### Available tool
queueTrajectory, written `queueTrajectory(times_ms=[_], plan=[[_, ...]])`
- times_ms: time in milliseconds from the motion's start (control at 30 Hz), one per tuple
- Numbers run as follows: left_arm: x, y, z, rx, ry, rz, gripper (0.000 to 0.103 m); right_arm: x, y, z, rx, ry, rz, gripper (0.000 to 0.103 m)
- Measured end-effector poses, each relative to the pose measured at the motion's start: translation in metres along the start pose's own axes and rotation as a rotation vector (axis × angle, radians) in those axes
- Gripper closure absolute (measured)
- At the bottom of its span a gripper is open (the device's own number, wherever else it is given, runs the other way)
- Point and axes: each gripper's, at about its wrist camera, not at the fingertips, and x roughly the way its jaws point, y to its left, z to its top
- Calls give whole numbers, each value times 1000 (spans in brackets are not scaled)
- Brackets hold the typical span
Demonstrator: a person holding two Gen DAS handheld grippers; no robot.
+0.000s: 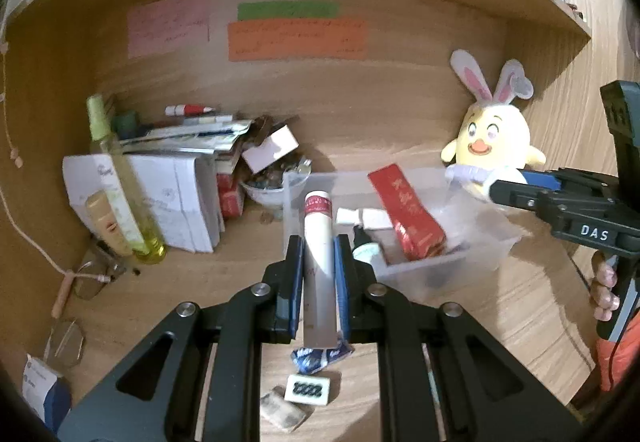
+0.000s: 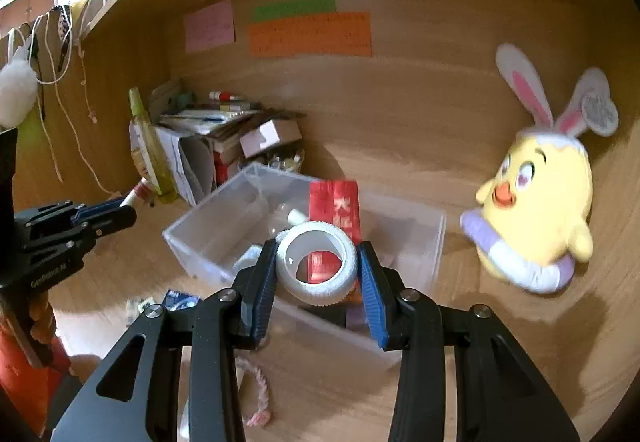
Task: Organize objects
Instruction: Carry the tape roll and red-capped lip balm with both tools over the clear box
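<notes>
My left gripper (image 1: 318, 242) is shut on a white tube with a red band (image 1: 318, 242), held lengthwise above the desk, its cap end toward the clear plastic bin (image 1: 500, 242). The same gripper (image 2: 122, 212) shows at the left of the right wrist view. My right gripper (image 2: 318, 248) is shut on a white ribbed ring (image 2: 318, 262), raised over the near side of the bin (image 2: 200, 226). Inside the bin lie a red packet (image 1: 406, 218), white blocks (image 1: 366, 218) and a small dark bottle (image 1: 362, 242). From the left wrist view, the right gripper (image 1: 498, 188) reaches in from the right.
A yellow plush chick with rabbit ears (image 2: 536, 210) sits right of the bin. Stacked papers (image 1: 176, 194), a tall yellow-green bottle (image 1: 120, 186) and a bowl of small items (image 1: 272, 186) crowd the back left. Glasses (image 1: 92, 278), a mahjong tile (image 1: 308, 389) and wrappers lie on the desk.
</notes>
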Motion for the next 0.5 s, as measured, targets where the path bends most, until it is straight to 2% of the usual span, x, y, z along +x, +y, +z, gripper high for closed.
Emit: queueTrajectory(times_ms=[233, 500], plan=[[13, -5, 13, -13, -5, -5, 89, 13, 0, 16, -31, -8, -29, 67], [43, -7, 22, -53, 35, -39, 89, 44, -14, 8, 21, 57, -20, 67]])
